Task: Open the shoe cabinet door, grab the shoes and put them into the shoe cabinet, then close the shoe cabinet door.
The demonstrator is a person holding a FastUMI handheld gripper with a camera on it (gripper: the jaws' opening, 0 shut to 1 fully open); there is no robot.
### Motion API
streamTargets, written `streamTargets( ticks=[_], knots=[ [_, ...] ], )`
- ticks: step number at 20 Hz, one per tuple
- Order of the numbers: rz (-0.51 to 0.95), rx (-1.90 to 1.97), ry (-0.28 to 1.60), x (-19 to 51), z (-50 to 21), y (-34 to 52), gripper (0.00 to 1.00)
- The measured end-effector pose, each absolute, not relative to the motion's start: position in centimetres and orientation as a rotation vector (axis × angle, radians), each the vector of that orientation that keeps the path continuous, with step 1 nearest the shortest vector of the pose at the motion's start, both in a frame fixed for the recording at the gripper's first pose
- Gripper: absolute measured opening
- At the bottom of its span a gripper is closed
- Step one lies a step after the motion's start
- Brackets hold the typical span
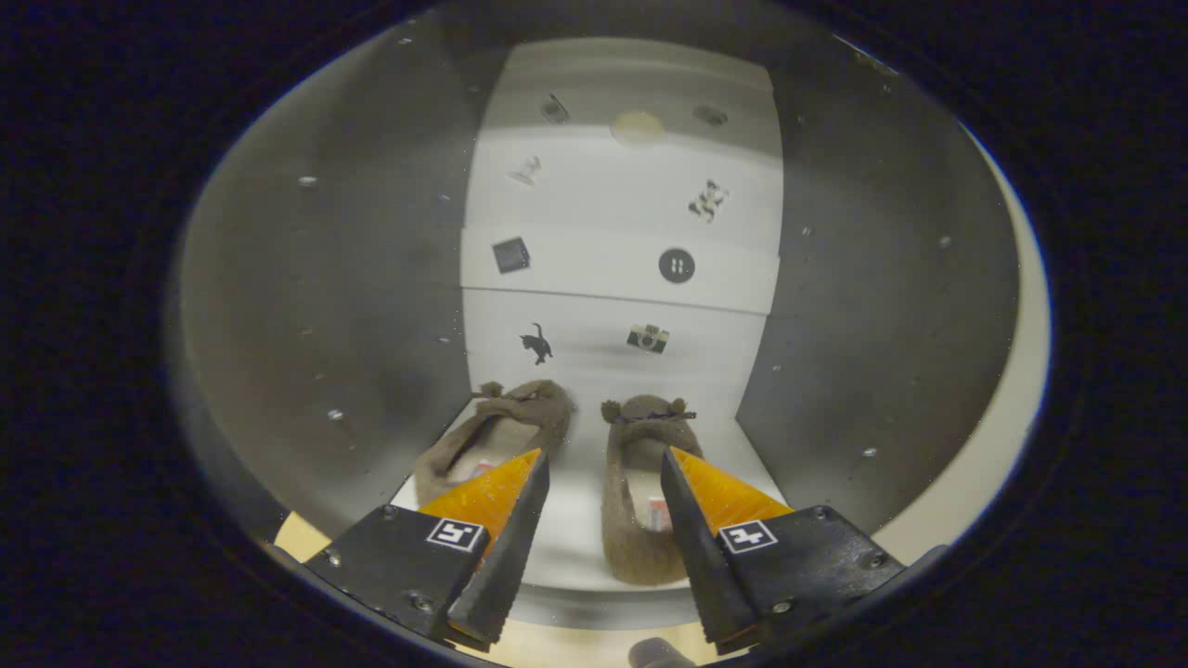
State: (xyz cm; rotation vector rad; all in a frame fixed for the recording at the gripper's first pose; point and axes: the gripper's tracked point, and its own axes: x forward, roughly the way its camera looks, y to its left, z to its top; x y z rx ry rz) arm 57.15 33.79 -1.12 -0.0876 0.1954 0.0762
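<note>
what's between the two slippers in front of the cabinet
Nothing: in the gripper view, bare white board separates the left slipper from the right slipper. The open gripper fingers hover over that gap.

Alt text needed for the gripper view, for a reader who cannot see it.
The gripper hangs open over a pair of brown slippers: the left slipper and the right slipper lie side by side on a white surface. Beyond them stands a white shoe cabinet dotted with small stickers, doors shut.
</note>
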Motion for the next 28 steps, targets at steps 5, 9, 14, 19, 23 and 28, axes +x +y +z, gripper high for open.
streamTargets(
  ticks=[5, 9, 14, 19, 23, 28],
  knots=[
    [0.204, -0.040, 0.146, 46.6, -1.1, 36.3, 1.00],
    [0.268, -0.036, 0.114, 37.6, -1.1, 35.7, 1.00],
    [0.286, -0.008, 0.107, 27.0, -2.4, 31.9, 1.00],
    [0.287, 0.043, 0.105, 18.5, -1.9, 26.0, 1.00],
    [0.228, 0.041, 0.069, 13.8, -0.5, 19.6, 1.00],
    [0.105, 0.072, 0.033, 12.2, 0.3, 10.8, 1.00]
  ],
)
